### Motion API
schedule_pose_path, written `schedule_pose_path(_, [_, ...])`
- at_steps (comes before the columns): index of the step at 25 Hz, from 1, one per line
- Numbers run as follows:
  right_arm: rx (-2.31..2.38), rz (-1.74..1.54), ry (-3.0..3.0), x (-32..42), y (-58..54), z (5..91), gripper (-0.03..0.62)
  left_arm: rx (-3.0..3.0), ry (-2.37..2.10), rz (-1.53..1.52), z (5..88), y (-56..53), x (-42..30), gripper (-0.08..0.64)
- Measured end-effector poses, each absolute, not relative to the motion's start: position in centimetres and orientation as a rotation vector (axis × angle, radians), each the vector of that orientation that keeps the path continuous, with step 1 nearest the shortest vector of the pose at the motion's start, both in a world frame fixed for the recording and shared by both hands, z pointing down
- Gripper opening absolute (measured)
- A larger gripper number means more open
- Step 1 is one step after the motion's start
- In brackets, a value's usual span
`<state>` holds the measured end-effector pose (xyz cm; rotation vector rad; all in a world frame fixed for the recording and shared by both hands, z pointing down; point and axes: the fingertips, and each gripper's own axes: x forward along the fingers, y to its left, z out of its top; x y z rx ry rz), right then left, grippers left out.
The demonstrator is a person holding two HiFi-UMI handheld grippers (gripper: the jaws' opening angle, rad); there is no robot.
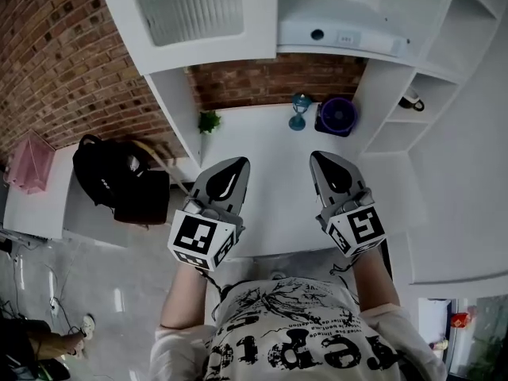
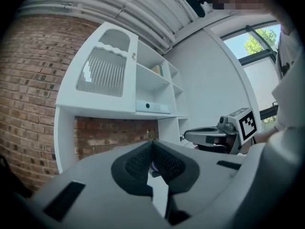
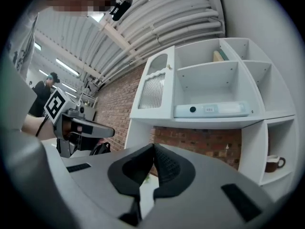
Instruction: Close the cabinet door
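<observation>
The white cabinet door [image 1: 190, 10] with a ribbed glass pane stands swung open at the upper left of the white shelf unit [image 1: 373, 94]. The same door [image 2: 102, 70] appears in the left gripper view, and it shows as the door [image 3: 155, 87] in the right gripper view. Both grippers hover side by side over the white desk [image 1: 270, 145], below the door and apart from it. My left gripper [image 1: 238, 163] is shut with nothing in it, its tips [image 2: 152, 144] meeting. My right gripper [image 1: 320, 159] is also shut and empty, its tips [image 3: 153, 147] together.
At the back of the desk stand a small green plant [image 1: 209, 121], a blue goblet [image 1: 300, 109] and a purple round fan [image 1: 339, 116]. A white device [image 1: 341, 34] lies on the open shelf. A mug [image 1: 411, 100] sits in a right cubby. A black bag [image 1: 107, 173] rests at the left.
</observation>
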<state>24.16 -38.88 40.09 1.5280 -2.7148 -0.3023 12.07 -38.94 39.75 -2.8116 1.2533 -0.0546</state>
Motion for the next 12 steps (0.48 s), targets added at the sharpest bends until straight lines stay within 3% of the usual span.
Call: schedule_pose_path(12, [1.473,-0.346,-2.73,23.9,-37.1,40.8,0.014,-2.836,1.262,-0.049,41.5,-38.3,12.7,0.014])
